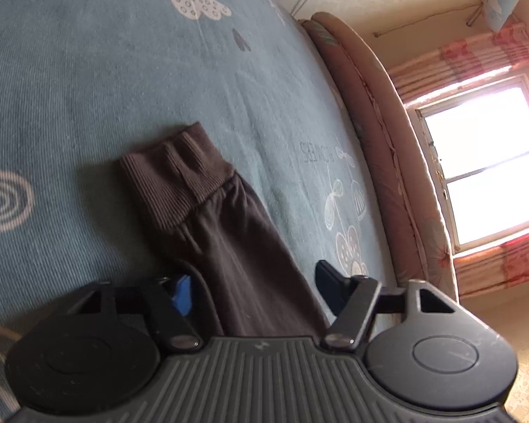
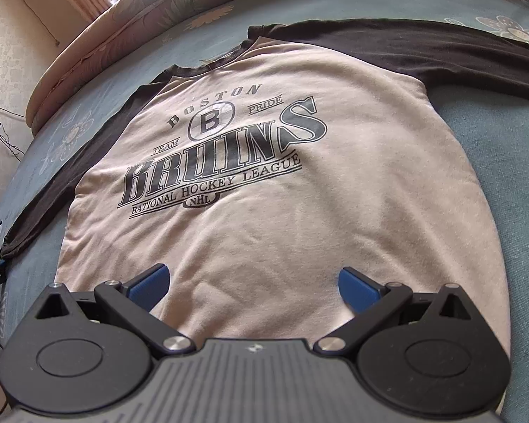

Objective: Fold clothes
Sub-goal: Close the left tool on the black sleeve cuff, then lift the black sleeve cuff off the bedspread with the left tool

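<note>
A cream sweatshirt (image 2: 264, 211) with dark sleeves and a "Boston Bruins" print lies flat, face up, on the blue bedspread (image 2: 504, 162), both sleeves spread outward. My right gripper (image 2: 253, 280) is open, its blue pads over the shirt's lower hem area, holding nothing. In the left wrist view a dark brown sleeve (image 1: 236, 246) with a ribbed cuff (image 1: 179, 179) lies on the bedspread (image 1: 88, 88). My left gripper (image 1: 255, 287) is open, with the sleeve running between its jaws; the fingers stand apart from the cloth.
A padded pinkish bed edge (image 1: 377, 134) runs along the far side of the bed, also in the right wrist view (image 2: 98, 38). A bright window (image 1: 486, 162) with pink curtains is beyond it. Cables (image 2: 0, 127) hang by the wall at left.
</note>
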A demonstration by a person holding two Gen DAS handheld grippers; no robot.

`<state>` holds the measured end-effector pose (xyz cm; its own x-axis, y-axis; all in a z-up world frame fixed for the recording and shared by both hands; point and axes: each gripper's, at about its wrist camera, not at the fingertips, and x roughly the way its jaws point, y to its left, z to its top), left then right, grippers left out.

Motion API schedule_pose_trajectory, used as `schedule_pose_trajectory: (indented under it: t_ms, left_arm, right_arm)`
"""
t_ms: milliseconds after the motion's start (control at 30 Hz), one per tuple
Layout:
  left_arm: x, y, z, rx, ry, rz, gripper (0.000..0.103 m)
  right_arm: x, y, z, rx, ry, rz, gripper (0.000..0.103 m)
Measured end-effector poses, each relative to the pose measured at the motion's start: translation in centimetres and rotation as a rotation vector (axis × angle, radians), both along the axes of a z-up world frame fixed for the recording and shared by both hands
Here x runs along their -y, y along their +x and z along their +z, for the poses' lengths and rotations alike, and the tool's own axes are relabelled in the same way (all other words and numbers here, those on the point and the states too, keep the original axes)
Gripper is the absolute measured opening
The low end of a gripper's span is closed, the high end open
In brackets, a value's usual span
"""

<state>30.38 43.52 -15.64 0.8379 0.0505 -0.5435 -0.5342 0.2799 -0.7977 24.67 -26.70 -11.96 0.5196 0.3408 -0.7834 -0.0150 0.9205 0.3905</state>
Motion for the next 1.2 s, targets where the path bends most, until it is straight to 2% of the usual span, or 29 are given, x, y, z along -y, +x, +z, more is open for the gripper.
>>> schedule_pose_trajectory:
  t_ms: [33,67,167,433,567,767,933,1000,1100,1200]
  left_arm:
    - [-0.1,-0.4,-0.4,0.008,-0.031,0.022,0.04]
    - [-0.2,-0.9,-1.0,0.018,-0.07,0.045,0.028]
    - [-0.5,-2.0,-3.2,0.06,-0.151,0.045,0.009]
    - [-2.3,1.6,-3.0,0.026,-0.168,-0.015,0.009]
    - [-1.6,0.3,-3.9,0.095,-0.191,-0.018,0.009]
    - [-0.5,0.4,-2.7,0.016,-0.104,-0.005,0.009]
    - [0.7,1.5,-0.5,-0.062,0.028,-0.021,0.005]
    - [0.6,1.6,-0.6,-0.051,-0.013,-0.005,0.006]
    - [0.2,-0.3,-1.9,0.014,-0.129,0.039,0.008]
    - [0.2,-2.4,-3.6,0.082,-0.212,0.077,0.01]
  right_arm:
    - [0.0,0.0,0.0,0.001,0.0,-0.001,0.103]
    - [0.1,-0.1,0.0,0.001,0.0,-0.002,0.103]
    - [0.1,-0.3,0.0,-0.001,-0.014,0.003,0.103]
    - [-1.1,0.1,-0.1,0.005,-0.091,0.029,0.103]
    - [-1.0,-0.1,-0.1,0.013,-0.092,0.036,0.103]
    - [-1.4,0.4,-0.2,0.012,-0.112,0.029,0.103]
    - [-1.6,0.0,-0.1,0.019,-0.138,0.048,0.103]
    - [-1.7,-0.1,-0.1,0.021,-0.148,0.059,0.103]
    - [-1.6,-0.3,-0.1,0.023,-0.149,0.061,0.103]
    - [-1.7,-0.3,-0.1,0.024,-0.152,0.063,0.103]
